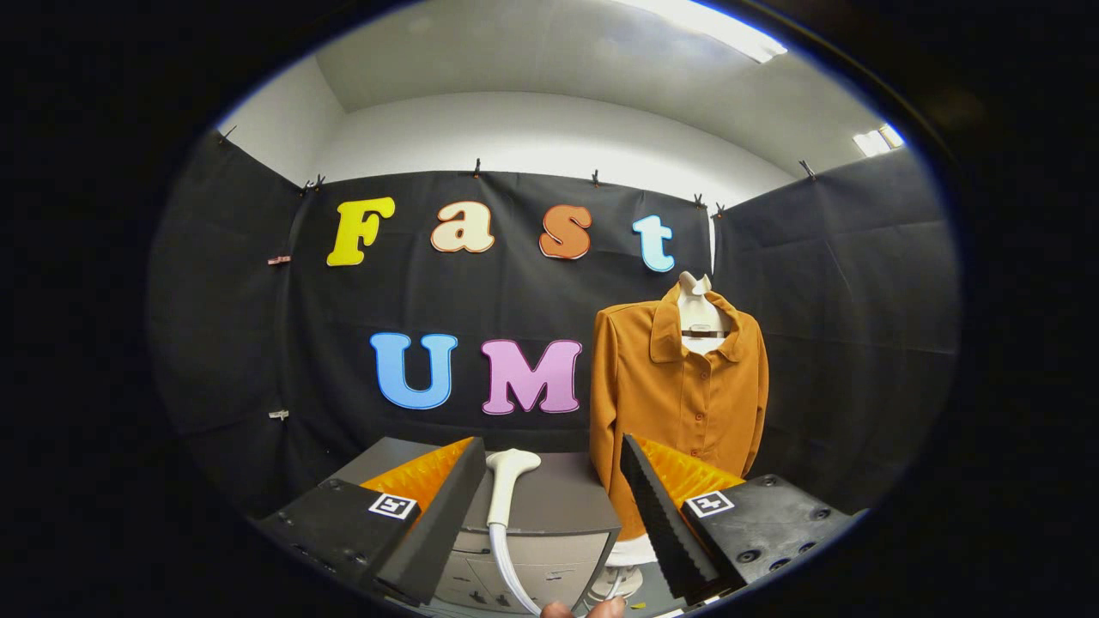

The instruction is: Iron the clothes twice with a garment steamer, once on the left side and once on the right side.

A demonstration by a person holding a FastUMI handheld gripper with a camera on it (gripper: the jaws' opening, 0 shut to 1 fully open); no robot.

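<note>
Gripper view, read from left to right. The booth wall (258,343) of black cloth forms the backdrop, pinned along its top edge with small clips. In front of it stands a grey cabinet (549,506) with drawers visible on its front face. The garment steamer (508,481), a white handheld head on a pale hose, rests upright on the cabinet top, its hose trailing down over the cabinet's front edge. The steamer lies between the two fingers and just ahead of them, nearer the left finger, touched by neither. The gripper (549,515) is spread wide, holding nothing; each finger carries a small square marker on its body. At the bottom between the fingers, the tips of a person's fingers (584,609) appear beside the hose. To the right of the cabinet and just beyond the right finger, an orange button-front shirt (678,386) with collar and long sleeves hangs on a white mannequin torso (697,318), which stands on a white base (627,571). The shirt's lower hem is partly hidden behind the right finger.
</note>
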